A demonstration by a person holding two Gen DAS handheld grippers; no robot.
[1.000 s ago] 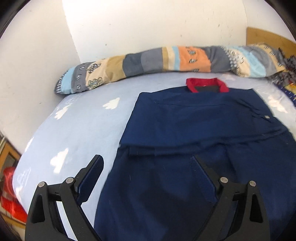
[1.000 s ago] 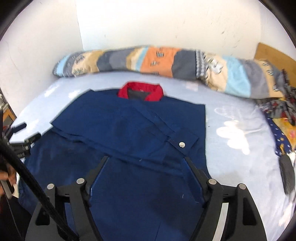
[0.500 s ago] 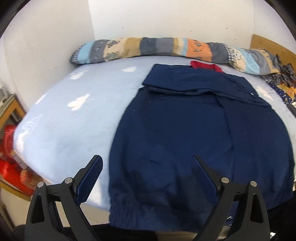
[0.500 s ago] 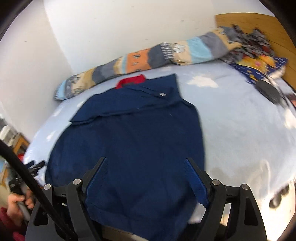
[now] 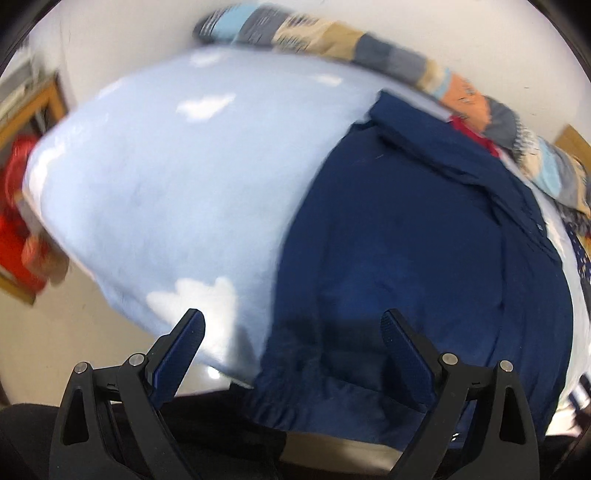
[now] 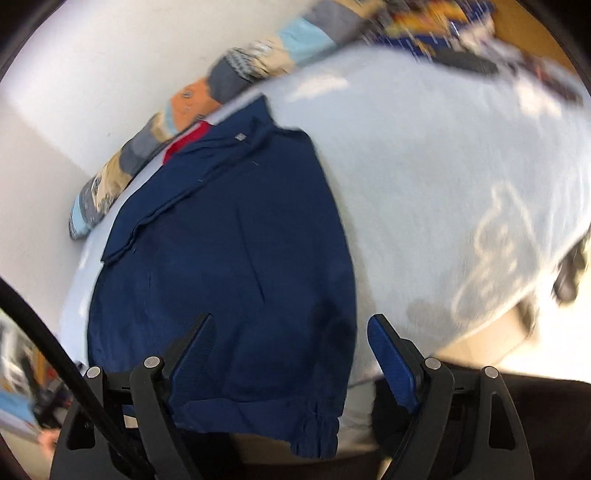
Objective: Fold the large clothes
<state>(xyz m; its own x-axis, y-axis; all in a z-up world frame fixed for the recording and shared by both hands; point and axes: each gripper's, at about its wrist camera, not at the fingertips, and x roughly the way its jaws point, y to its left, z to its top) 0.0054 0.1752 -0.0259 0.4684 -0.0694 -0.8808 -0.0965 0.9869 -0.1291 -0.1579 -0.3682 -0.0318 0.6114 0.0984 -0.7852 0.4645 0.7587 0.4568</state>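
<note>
A navy jacket (image 5: 406, 258) with a red collar (image 5: 476, 136) lies flat on a light blue bed (image 5: 166, 177), its sleeves folded in across the chest. Its elastic hem (image 5: 332, 410) hangs over the near bed edge. My left gripper (image 5: 291, 332) hovers open above the hem's left corner, nothing between its fingers. In the right wrist view the jacket (image 6: 229, 236) fills the left half, and my right gripper (image 6: 290, 332) stands open over the hem's right corner (image 6: 314, 432), clear of the cloth. Both views are blurred.
A long patchwork bolster (image 5: 369, 48) lies along the white wall behind the jacket. Loose patterned clothes (image 6: 443, 22) and a dark object (image 6: 465, 64) sit at the bed's far right. Red items (image 5: 14, 206) stand on the floor left of the bed. A black cable (image 6: 55, 339) crosses the right wrist view.
Both grippers have drawn back from the jacket's chest to its hem at the near bed edge, sunk lower and rolled, so each view is tilted. Both stayed open.
</note>
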